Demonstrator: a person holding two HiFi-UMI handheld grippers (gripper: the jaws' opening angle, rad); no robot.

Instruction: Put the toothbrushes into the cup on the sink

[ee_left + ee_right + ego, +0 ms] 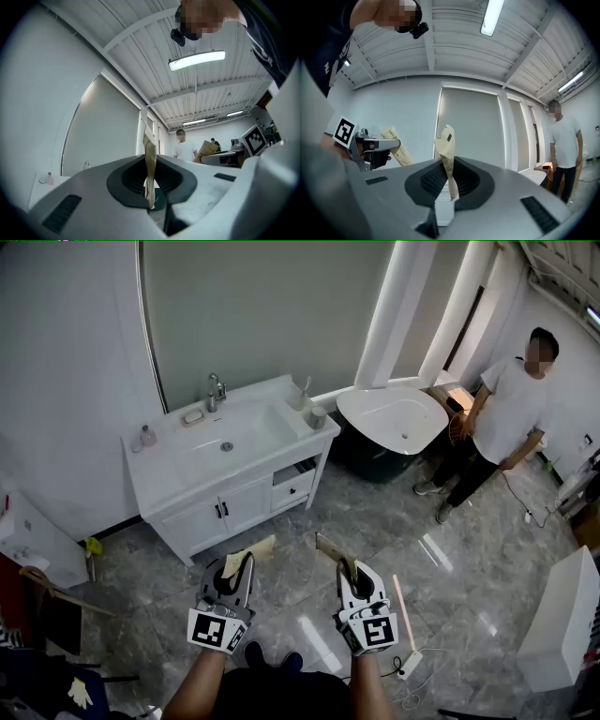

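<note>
You stood well back from the white sink (178, 486), with both grippers held out over the grey marble floor (450, 559). Your left gripper (246, 565) had its jaws pressed together on the left toothbrush (255, 551), a flat one wrapped in tan paper. In the left gripper view the wrapper stood edge-on between the dark pads and stuck up past them. Your right gripper (349, 570) was likewise clamped on the right toothbrush (332, 547), also in tan paper, its free end pointing ahead. In the right gripper view that wrapper leaned slightly and showed a small dark mark near its top. The two grippers were side by side and not touching.

The cup (318, 415) sat on the sink's right end, near the corner, well apart from both toothbrushes. A faucet (216, 390) stood behind the basin with a soap dish (193, 415) just beside it, and a small pink bottle (147, 436) stood on the left end. Right of the sink was a white tub (394, 418). Beyond it stood a person (506, 418) in a white shirt.
</note>
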